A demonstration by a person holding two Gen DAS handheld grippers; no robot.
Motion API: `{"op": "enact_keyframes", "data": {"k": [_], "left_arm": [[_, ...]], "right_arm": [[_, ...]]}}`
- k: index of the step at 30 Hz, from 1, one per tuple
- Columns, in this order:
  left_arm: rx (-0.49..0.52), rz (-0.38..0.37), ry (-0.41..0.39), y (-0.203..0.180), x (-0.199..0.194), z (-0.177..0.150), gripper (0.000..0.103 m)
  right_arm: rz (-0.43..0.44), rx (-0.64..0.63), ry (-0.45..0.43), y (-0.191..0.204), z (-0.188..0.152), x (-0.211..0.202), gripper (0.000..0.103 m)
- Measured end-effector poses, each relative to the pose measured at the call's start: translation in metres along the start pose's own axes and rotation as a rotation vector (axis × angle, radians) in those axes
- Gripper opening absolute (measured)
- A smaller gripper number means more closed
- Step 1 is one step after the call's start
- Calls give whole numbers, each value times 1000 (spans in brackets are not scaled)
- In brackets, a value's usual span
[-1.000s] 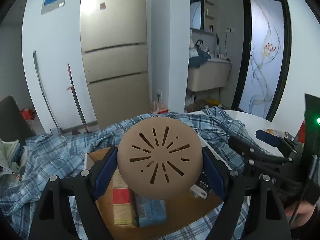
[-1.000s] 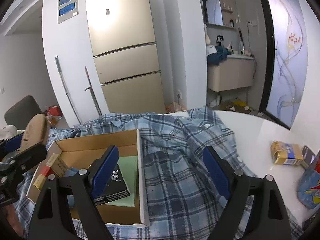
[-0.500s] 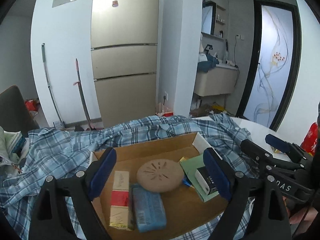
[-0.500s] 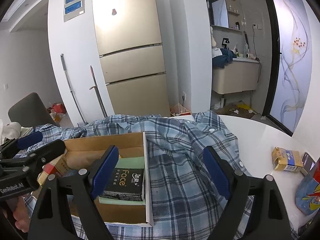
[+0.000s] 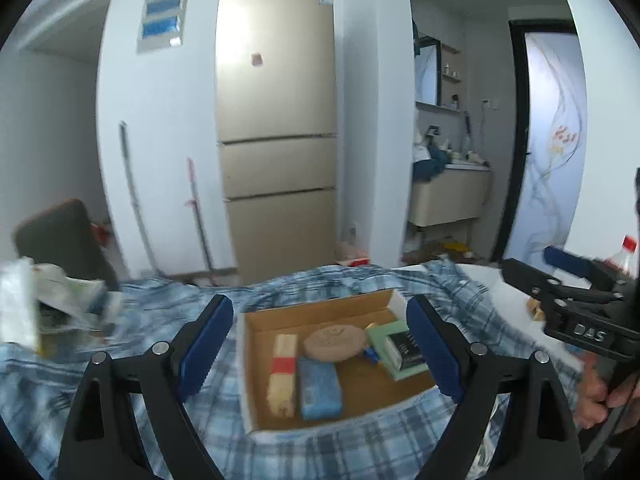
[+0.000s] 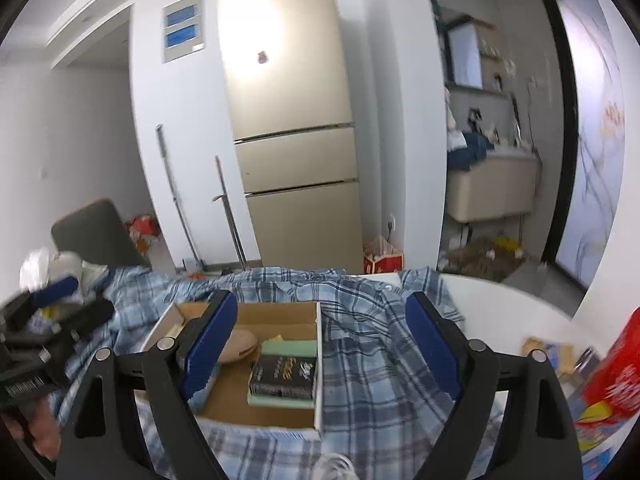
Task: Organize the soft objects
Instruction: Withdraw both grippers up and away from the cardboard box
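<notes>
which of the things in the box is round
The tan disc sponge in the middle of the cardboard box; the blue sponge and the others are rectangular.

Blue plaid shirt, brown cardboard box, tan round pad, blue sponge

At twelve o'clock a tall champagne-gold three-door fridge catches a bright glare against white walls. Two long-handled mops lean at ten o'clock, a beige vanity cabinet at two, a frosted floral-patterned glass door at three.
</notes>
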State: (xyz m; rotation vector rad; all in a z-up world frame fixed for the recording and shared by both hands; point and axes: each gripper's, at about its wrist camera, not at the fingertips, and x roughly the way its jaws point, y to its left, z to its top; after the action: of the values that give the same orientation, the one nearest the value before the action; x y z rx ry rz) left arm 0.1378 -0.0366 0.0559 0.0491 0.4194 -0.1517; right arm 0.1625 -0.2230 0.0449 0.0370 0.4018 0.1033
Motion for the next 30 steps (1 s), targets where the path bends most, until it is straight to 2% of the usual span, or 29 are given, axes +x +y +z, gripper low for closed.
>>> {"op": "enact_keyframes", "data": {"k": [3, 7, 10, 14, 21, 25, 27, 29, 30], "left_arm": [[-8, -28, -35, -3, -31, -11, 90], [-6, 6, -65, -7, -63, -36, 90], [-19, -9, -69, -8, -77, -60, 90], [-56, -41, -77, -7, -82, -79, 90], [-57, -86, -20, -11, -68, -101, 90], [-22, -72, 13, -20, -61, -106, 91], [-1, -77, 23, -25, -59, -108, 95], [19, -75, 19, -30, -60, -108, 103], [25, -76, 11, -31, -61, -108, 103]], "right_arm": [[22, -35, 6, 0, -10, -21, 85], [52, -55, 30, -3, -32, -45, 85], [50, -63, 43, -9, -50, -58, 85], [61, -57, 63, -14, -69, -72, 85], [42, -41, 71, -20, -101, -74, 85], [18, -12, 147, -26, -112, -56, 85], [19, 7, 186, -30, -116, -47, 85], [25, 25, 180, -34, -117, -49, 85], [27, 30, 170, -35, -118, -52, 85]]}}
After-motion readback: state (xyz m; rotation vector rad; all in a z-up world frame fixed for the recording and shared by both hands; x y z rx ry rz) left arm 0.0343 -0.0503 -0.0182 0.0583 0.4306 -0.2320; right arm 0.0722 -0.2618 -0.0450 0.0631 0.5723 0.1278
